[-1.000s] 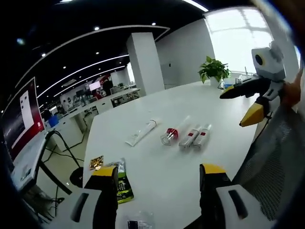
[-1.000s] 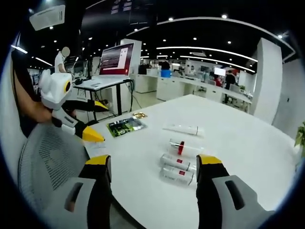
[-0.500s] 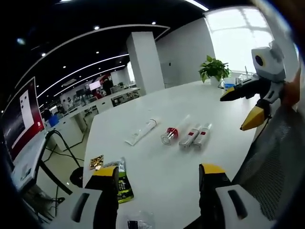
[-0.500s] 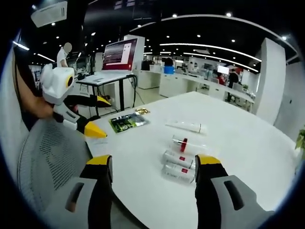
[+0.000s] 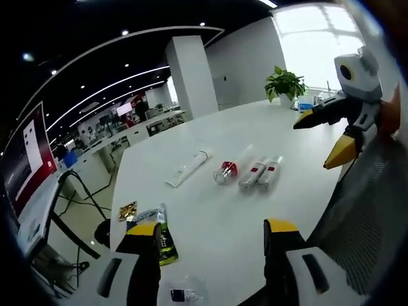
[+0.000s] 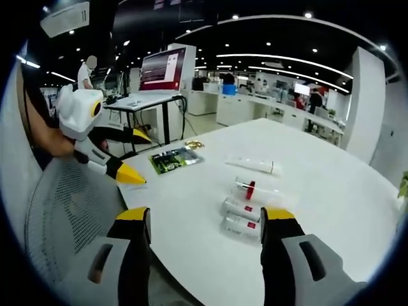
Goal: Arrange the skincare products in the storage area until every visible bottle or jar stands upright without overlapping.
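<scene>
Meanwhile, four skincare items lie flat

Both tools hover above the near edge of the white tabletop, holding nothing. The left hand-held gripper has its jaws spread wide; the right hand-held gripper likewise. Mid-tabletop, all lying down, are a white tube at far left, a red-capped clear bottle, and two small red-labelled bottles touching side by side. A green packet lies near the left edge.

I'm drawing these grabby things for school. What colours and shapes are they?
Each gripper has chunky grey jaws with yellow tips: left gripper, right gripper. Seen from the side, the jaws are black with pointed yellow ends, under a white box body. Grey fingers carry dark oval slots.
</scene>
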Available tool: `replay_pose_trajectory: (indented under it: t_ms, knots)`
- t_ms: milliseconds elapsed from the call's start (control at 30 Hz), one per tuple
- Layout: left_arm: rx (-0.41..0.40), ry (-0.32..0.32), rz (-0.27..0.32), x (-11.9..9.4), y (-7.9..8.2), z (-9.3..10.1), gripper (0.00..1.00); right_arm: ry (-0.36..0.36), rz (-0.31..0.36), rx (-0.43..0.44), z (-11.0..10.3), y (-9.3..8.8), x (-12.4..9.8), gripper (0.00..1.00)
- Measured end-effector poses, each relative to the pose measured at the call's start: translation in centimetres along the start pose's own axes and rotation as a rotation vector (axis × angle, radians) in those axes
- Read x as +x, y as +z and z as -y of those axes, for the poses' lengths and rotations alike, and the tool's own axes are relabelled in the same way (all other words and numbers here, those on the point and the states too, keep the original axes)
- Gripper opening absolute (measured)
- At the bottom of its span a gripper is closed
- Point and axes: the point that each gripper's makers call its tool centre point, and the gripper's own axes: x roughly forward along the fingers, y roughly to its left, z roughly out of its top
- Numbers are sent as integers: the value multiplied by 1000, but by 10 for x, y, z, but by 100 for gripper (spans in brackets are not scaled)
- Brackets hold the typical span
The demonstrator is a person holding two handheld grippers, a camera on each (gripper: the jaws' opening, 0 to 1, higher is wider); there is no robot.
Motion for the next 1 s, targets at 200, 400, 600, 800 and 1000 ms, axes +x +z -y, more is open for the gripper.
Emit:
replay_pose_trajectory:
  t_ms: [200,400,600,800,1000]
  knots:
    - [3,-23,-30,2,-6,5,67,1,-27,9,0,-7,3,65]
    - [7,-50,-27,3,-6,11,67,-40,-49,12,8,-12,5,70]
    - [-9,-50,-17,3,-5,11,67,-80,-35,63,18,-12,4,74]
    - [-9,-82,14,1,2,18,69,-115,-81,27,22,-21,4,74]
    - [-10,-95,35,-1,8,24,69,-133,-116,12,25,-29,4,73]
